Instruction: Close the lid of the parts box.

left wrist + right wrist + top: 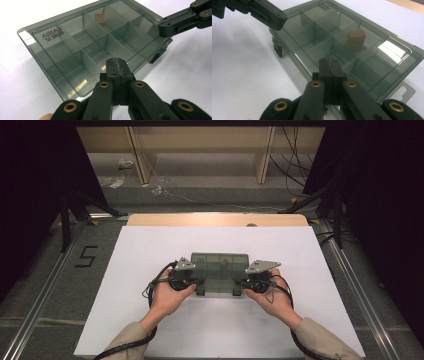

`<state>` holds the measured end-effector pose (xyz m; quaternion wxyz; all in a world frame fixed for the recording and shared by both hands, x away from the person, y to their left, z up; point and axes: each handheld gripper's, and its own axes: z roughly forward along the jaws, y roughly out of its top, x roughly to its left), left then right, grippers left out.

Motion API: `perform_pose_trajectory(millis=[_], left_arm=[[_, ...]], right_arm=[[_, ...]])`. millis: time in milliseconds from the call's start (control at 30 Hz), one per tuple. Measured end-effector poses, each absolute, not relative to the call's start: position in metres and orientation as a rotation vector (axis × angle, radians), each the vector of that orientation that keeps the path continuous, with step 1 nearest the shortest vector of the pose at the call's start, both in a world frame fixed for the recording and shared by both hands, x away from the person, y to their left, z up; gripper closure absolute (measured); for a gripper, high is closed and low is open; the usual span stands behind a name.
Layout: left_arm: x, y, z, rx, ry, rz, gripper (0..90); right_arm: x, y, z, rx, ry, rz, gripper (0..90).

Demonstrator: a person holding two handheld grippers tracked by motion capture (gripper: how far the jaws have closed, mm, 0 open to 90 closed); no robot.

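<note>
A smoky clear compartment box (220, 265) lies with its lid down in the middle of the white sheet. A small wooden block (224, 261) with a red top sits in one of its far compartments (100, 18) (355, 40). My left gripper (198, 283) is shut, its tips (117, 62) over the lid near the box's front left edge (82, 50). My right gripper (241, 283) is also shut, its tips (329, 62) over the lid near the front right edge (367, 65). Nothing is between either pair of jaws. Each gripper view shows the other gripper (172, 25) (268, 16) farther off.
Two dark latches (201, 291) (278, 48) stick out of the box's front edge, and a hang tab (405, 91) from one end. The white sheet (150, 250) covers a wooden table (215, 219). Rails, cables and stand legs (95, 205) are on the floor beyond.
</note>
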<state>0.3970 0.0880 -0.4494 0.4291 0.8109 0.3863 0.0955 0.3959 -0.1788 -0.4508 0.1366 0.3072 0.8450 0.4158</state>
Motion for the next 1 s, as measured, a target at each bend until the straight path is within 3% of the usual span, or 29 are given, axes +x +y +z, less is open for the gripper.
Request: perform_pose_trajectory(millis=[467, 500, 533, 667, 767, 800, 833, 867, 1000], left_arm=[[0.397, 0.087, -0.457, 2.049, 0.911, 0.325, 89.1], [0.396, 0.088, -0.457, 2.052, 0.899, 0.327, 81.9], [0.395, 0.089, -0.456, 2.057, 0.885, 0.324, 81.9], [0.386, 0.098, -0.448, 2.026, 0.807, 0.393, 65.1], [0.380, 0.107, -0.439, 1.971, 0.752, 0.462, 43.2], [0.377, 0.111, -0.437, 1.959, 0.754, 0.478, 27.2], [0.374, 0.114, -0.437, 1.951, 0.758, 0.482, 27.2], [0.366, 0.124, -0.436, 1.940, 0.770, 0.492, 14.8], [0.353, 0.142, -0.440, 1.919, 0.781, 0.488, 6.9]], right_arm=[[0.395, -0.178, -0.459, 0.888, 2.444, 1.238, 90.0], [0.395, -0.182, -0.461, 0.911, 2.431, 1.277, 90.0], [0.395, -0.182, -0.461, 0.911, 2.431, 1.277, 90.0], [0.392, -0.192, -0.457, 0.859, 2.383, 1.336, 75.7], [0.390, -0.203, -0.449, 0.837, 2.347, 1.397, 63.7], [0.385, -0.212, -0.446, 0.821, 2.317, 1.442, 56.0], [0.385, -0.212, -0.446, 0.821, 2.317, 1.442, 56.0], [0.380, -0.221, -0.446, 0.806, 2.309, 1.465, 46.8], [0.368, -0.237, -0.448, 0.796, 2.286, 1.497, 38.6]])
